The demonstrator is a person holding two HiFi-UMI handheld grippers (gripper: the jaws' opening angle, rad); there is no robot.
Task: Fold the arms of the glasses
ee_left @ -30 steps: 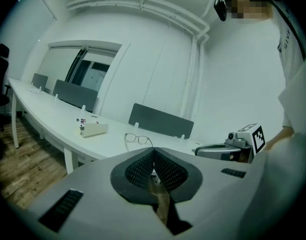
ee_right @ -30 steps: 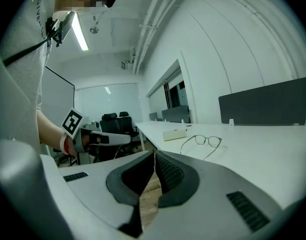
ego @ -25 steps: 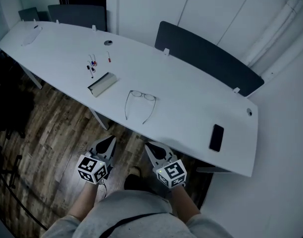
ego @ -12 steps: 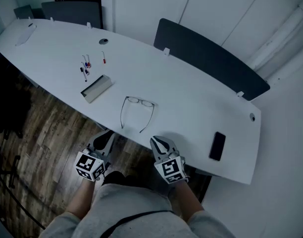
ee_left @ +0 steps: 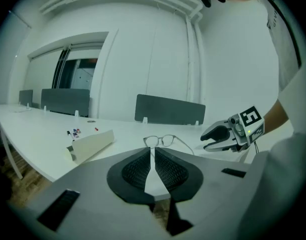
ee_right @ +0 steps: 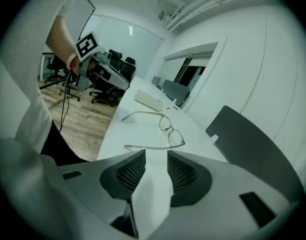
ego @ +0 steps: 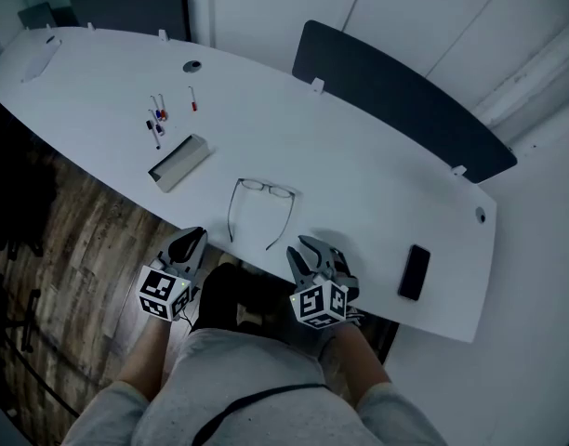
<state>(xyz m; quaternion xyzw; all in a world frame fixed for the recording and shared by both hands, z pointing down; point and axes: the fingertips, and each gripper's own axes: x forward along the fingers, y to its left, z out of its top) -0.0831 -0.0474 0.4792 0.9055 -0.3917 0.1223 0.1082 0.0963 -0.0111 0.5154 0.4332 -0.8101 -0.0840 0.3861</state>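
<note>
Wire-thin glasses [ego: 264,190] lie arms-open near the table [ego: 377,175] edge: light, springy, fragile. Your right gripper [ego: 311,248], jaws just opening, holds nothing; left gripper [ego: 192,241] pinched together, empty. Take 1 arm near its tip.

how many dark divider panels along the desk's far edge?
3 divider panels: a large one beyond the glasses, a second toward the far left end, a third just left of that. Others may sit outside the frame.

coloured bits [ego: 158,117] on counter [ego: 359,156] too small to ID in head view, round dot [ego: 191,66] near far edge same, person's torso [ego: 247,379] cut off by bottom edge
</note>
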